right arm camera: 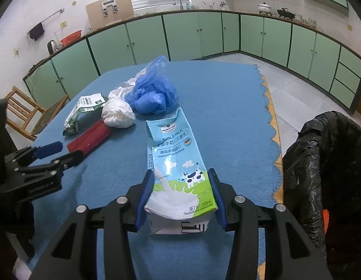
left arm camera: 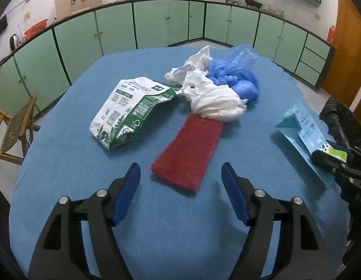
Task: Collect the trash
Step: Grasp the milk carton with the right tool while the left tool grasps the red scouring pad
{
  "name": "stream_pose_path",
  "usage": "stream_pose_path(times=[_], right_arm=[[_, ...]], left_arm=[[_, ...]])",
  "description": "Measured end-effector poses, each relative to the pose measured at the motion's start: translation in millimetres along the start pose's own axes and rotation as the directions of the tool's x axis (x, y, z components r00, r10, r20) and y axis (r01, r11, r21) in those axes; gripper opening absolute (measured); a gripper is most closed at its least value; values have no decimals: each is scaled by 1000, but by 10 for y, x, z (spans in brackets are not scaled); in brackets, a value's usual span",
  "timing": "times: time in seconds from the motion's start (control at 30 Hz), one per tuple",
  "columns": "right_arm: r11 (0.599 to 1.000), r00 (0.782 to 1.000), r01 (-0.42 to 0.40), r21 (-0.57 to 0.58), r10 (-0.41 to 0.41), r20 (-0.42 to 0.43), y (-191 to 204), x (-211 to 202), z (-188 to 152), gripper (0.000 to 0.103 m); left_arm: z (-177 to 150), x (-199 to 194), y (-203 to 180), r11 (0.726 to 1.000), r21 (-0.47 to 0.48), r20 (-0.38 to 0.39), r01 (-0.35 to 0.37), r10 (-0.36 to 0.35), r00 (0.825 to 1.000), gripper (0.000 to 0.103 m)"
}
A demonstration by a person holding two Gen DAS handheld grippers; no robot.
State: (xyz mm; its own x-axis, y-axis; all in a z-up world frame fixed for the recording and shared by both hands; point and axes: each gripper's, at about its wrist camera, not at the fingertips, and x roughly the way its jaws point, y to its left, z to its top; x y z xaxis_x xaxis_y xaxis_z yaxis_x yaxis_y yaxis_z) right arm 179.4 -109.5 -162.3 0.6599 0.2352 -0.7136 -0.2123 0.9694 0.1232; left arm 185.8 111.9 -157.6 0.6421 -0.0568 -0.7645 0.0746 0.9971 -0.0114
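Trash is mostly uncollected, judging by what lies on the blue-covered table [left arm camera: 63,163]. One piece is in hand: the milk carton [right arm camera: 178,163], flattened and pale blue, is clamped at its base between the pads of the right gripper [right arm camera: 180,196], near the table's right edge and close to the black bin bag [right arm camera: 320,163] that stands just off that edge. It has not gone into the bag yet; it looks to be on its way there.

Four more pieces sit grouped toward the middle of the table: a red scouring pad [left arm camera: 187,154], a white crumpled bag [left arm camera: 213,98] touching the pad's far end, a blue plastic bag [left arm camera: 236,77] just behind the white one, and a green-and-white paper packet [left arm camera: 131,112] to the left of the pad, tilted up on its side. Some clear wrapping lies behind the white bag; what it is cannot be told.

The left gripper [left arm camera: 180,191] has its jaws spread wide with nothing between them, pointed at the near end of the red pad, which seems the likely next pick.
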Motion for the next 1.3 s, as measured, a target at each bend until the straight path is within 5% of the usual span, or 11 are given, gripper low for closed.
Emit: stream_pose_path(times=[0.27, 0.37, 0.5, 1.3], right_arm=[[1000, 1000, 2, -8, -2, -13, 41, 64, 22, 46], [1000, 1000, 0, -13, 0, -11, 60, 60, 41, 46], [1000, 1000, 3, -27, -3, 0, 99, 6, 74, 46], [1000, 990, 13, -6, -12, 139, -11, -904, 266, 46]], left_arm=[[76, 249, -25, 1000, 13, -47, 15, -14, 999, 79], [85, 230, -23, 1000, 5, -32, 15, -15, 999, 56], [96, 198, -18, 1000, -20, -23, 16, -17, 1000, 54], [259, -960, -495, 998, -54, 159, 13, -5, 987, 54]])
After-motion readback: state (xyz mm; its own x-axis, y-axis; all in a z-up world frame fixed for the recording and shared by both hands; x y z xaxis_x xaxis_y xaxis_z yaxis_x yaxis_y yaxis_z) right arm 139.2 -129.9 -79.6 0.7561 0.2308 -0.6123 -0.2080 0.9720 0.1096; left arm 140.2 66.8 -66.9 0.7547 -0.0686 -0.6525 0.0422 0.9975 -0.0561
